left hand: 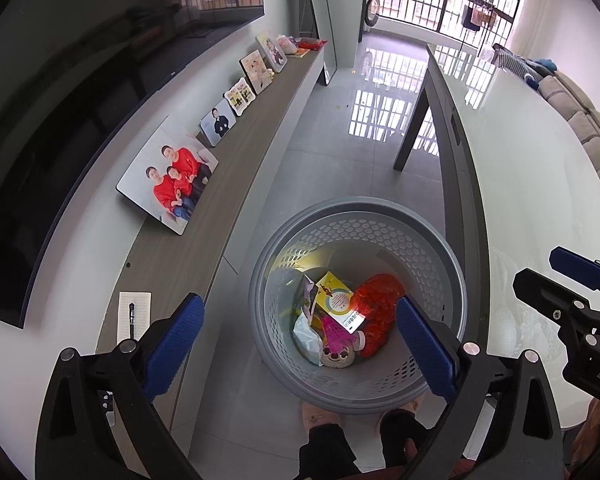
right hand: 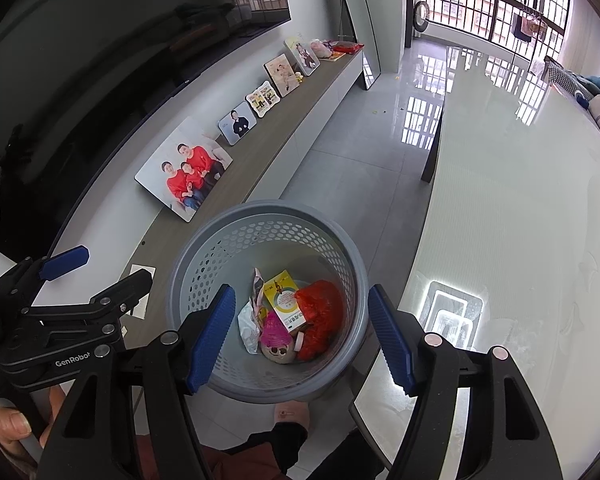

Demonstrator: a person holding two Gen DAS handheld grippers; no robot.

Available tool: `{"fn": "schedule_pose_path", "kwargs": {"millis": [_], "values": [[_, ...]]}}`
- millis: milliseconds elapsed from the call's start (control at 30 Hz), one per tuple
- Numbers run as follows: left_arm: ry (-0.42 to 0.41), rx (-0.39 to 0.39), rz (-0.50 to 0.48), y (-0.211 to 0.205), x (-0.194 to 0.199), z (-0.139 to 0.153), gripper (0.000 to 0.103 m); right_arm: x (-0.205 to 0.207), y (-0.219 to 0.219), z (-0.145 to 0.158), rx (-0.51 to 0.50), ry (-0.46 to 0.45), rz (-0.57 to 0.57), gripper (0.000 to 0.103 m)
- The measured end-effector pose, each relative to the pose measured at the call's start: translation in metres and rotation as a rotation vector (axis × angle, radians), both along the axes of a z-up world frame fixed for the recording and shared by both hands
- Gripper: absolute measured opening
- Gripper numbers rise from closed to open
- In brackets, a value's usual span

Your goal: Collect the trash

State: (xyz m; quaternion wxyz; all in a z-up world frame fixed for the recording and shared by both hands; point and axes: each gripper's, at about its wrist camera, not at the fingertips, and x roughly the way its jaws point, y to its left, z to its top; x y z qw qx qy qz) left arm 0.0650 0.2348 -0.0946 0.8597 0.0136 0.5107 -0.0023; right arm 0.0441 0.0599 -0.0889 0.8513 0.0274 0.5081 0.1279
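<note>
While both wrist views looked down into the grey perforated plastic basket on the tiled floor, holding a red crinkled bag and yellow box, the left gripper and right gripper stood apart, empty. Only the left view showed a lined notepad with a pen.

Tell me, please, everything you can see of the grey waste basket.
The grey waste basket is round, plastic-looking, with perforated walls and a smooth rim. It stands upright on the tiled floor between the low cabinet and the table. Inside lie a red bag, a yellow box, a pink wrapper, white packaging and a small plush face. Neither gripper touches it.
</note>
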Motion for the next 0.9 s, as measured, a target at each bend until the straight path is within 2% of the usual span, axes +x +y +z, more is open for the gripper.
{"fn": "schedule_pose_path", "kwargs": {"millis": [900], "values": [[0.003,0.013,0.014,0.0028,0.0043,-0.0019,0.095,0.0035,0.0049,0.0003,-0.01,0.005,0.01,0.066]]}}
